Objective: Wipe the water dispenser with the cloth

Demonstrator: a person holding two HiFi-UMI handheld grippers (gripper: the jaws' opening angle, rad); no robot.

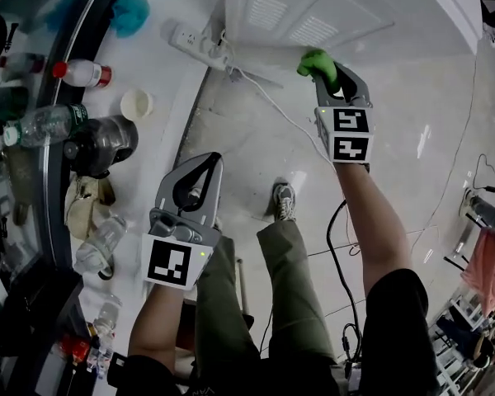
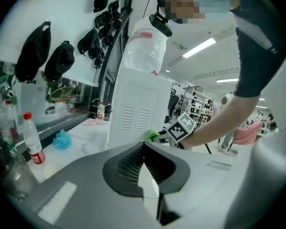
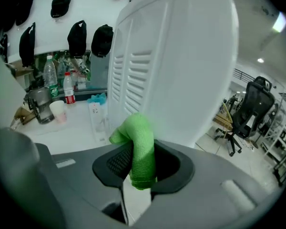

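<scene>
Right gripper (image 1: 328, 79) is clamping the cloth (image 3: 139, 147). The jaws are pinching its middle, so a folded green wad is sticking out past the tips. That makes sense: the soft end meets the surface, not the plastic.

It's pointing at the dispenser (image 3: 181, 70), at the white panel just beside the louvres (image 3: 136, 80). In the head view the wad is sitting right at the panel's lower edge. It's touching or very nearly so; I can't confirm contact from either angle.

Left gripper (image 2: 143, 146) is hanging low and well back from the dispenser, jaws together with nothing between them. It looks parked out of the wiping arm's way, so this is a one-handed job.

Judgement: the wipe is starting or under way on this panel. The top, the other faces and the bottle (image 2: 144, 49) are untouched as far as I can see.

Watch items: the power strip (image 1: 194, 44) and its cable (image 1: 272, 106) are lying on the floor near the dispenser's base, close to the right gripper's path. The louvres could also snag the cloth if it gets dragged across them.
</scene>
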